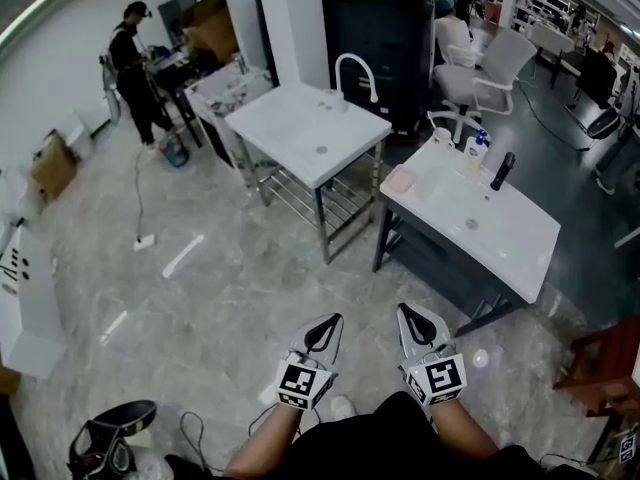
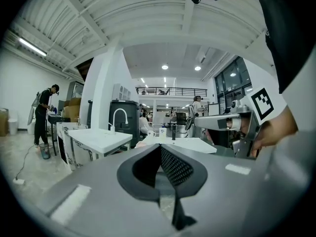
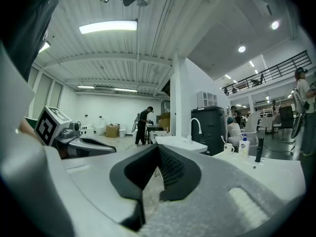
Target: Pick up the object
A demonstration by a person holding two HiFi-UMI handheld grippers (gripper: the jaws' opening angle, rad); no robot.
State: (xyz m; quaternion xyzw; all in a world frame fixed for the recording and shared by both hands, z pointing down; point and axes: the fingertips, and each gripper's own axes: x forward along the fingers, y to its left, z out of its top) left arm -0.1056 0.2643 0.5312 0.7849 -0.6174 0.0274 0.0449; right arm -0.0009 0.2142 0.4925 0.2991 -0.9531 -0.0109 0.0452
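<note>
Left gripper (image 1: 333, 320) and right gripper (image 1: 407, 310), jaws together on nothing; forearms (image 1: 262, 446) partly cut off at bottom edge.

Left tongs (image 2: 160, 147): jaws closed tip to tip, nothing btwn them. Beyond, L to R: person (image 2: 44, 115) standing far off; white bench (image 2: 101, 137) w/ curved tap (image 2: 118, 115), black cabinet (image 2: 132, 112) behind it; second white bench (image 2: 195, 144) at centre. Right tongs (image 2: 197, 123) at right, approx. level, gripped by a hand (image 2: 274, 132).
</note>
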